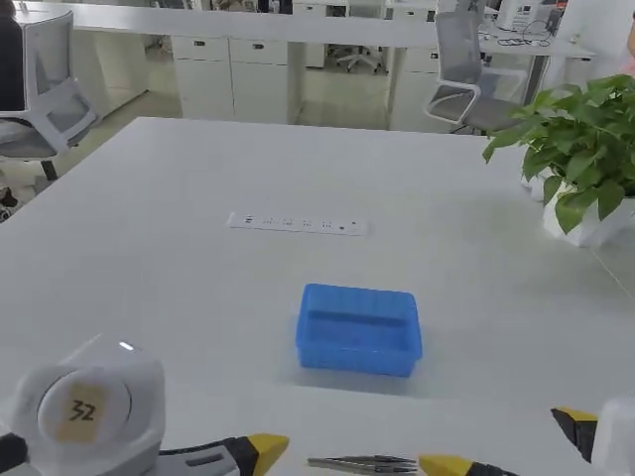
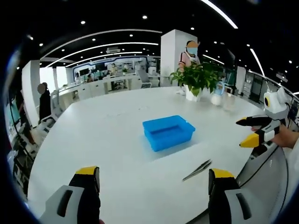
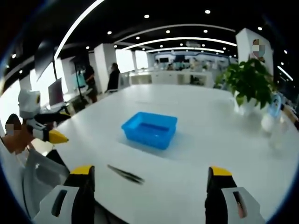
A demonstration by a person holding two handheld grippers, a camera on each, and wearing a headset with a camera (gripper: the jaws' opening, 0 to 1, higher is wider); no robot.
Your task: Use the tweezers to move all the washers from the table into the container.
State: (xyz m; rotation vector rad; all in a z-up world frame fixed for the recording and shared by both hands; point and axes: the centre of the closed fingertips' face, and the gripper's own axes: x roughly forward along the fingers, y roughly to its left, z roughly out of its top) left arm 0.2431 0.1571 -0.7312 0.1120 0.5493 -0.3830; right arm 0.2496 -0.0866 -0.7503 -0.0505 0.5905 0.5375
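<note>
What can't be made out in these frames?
Washers on the table: cannot tell, too small against the white top in every view.
Container floor: near wall hides part in both gripper views; blurred in the head view.
Tweezers: too thin and blurred to tell tips from handle end.
Power strip: markings too small, head view.

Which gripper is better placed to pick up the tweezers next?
Probably left: the tweezers lie between the jaws of the open left gripper, near one tip. The right gripper hovers farther off.

Blue container [image 1: 357, 330] sits on the table [image 1: 179, 268] — tweezers [image 1: 362, 462] lie apart, nearer the person.
</note>
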